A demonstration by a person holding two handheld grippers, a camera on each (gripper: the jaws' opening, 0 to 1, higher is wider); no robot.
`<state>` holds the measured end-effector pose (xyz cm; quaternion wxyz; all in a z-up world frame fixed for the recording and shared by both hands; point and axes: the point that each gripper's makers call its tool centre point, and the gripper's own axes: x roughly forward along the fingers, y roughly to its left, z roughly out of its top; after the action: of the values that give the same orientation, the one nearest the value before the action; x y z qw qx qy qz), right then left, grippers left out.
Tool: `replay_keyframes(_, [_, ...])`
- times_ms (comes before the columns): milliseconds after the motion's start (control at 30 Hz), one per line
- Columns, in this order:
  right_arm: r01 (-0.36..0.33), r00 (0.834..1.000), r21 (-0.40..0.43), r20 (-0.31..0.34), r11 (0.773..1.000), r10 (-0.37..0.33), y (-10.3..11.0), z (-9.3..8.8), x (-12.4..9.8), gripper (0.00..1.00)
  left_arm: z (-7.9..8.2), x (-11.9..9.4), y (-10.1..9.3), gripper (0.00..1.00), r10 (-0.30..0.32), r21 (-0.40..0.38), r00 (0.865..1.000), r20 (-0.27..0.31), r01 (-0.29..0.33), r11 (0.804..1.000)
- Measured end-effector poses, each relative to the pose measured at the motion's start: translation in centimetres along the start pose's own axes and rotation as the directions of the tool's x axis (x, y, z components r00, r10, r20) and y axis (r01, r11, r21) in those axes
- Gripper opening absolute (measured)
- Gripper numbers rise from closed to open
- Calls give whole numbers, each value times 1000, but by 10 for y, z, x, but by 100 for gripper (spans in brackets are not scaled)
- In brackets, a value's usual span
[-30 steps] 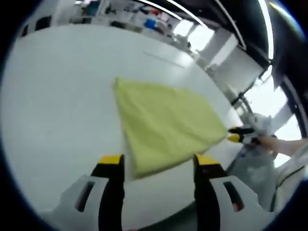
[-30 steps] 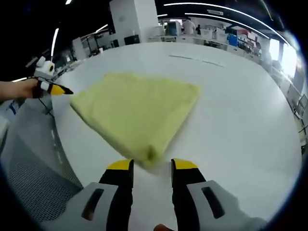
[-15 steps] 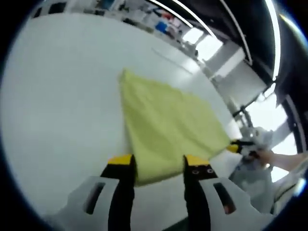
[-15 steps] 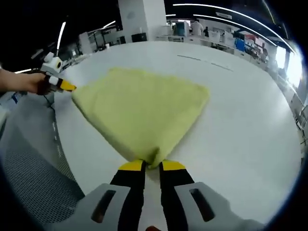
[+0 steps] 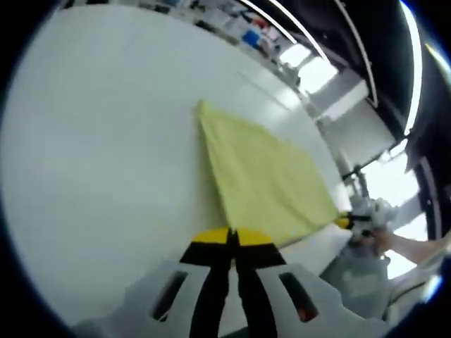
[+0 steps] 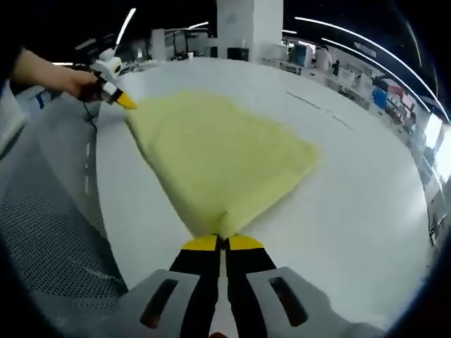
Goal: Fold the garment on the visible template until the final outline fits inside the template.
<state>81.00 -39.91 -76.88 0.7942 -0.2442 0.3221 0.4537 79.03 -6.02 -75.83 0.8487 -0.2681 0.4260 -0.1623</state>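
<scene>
Lying flat ahead of both grippers, the yellow garment (image 5: pixel 264 179) is pinched at one corner by each: left gripper (image 5: pixel 231 236) and right gripper (image 6: pixel 222 243), jaws closed together.

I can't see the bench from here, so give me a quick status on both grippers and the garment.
Left gripper shut on yellow garment corner. Right gripper shut on the next near corner. Garment lies flat on the white table. Nothing in the way.

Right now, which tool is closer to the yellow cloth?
Neither: both touch it. The left tool pinches one corner of the cloth, the right tool the next corner along its near edge.
</scene>
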Motion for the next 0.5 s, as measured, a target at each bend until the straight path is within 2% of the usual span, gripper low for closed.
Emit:
replay_keyframes(133, [-30, 999, -49, 13, 998, 31, -2, -8, -3, 2, 1, -1, 0, 0, 0, 22, 1000, -16, 0, 1000])
replay_keyframes(200, [-46, 999, -126, 18, 991, 48, 1, -7, -7, 2, 2, -3, 0, 0, -4, 28, 1000, -24, 5, 1000])
replay_keyframes(233, [-49, 998, -136, 18, 990, 52, 2, -7, -7, 2, 2, -4, 0, 0, -4, 34, 1000, -26, 5, 999])
replay_keyframes(367, [-70, 997, -59, 30, 996, 72, 6, -15, -10, 2, -2, -6, 5, 0, 2, 37, 999, -50, 0, 999])
replay_keyframes(500, [-81, 996, -48, 25, 996, 82, 20, -20, -13, 2, -9, -7, 6, 0, 6, 35, 998, -54, -4, 999])
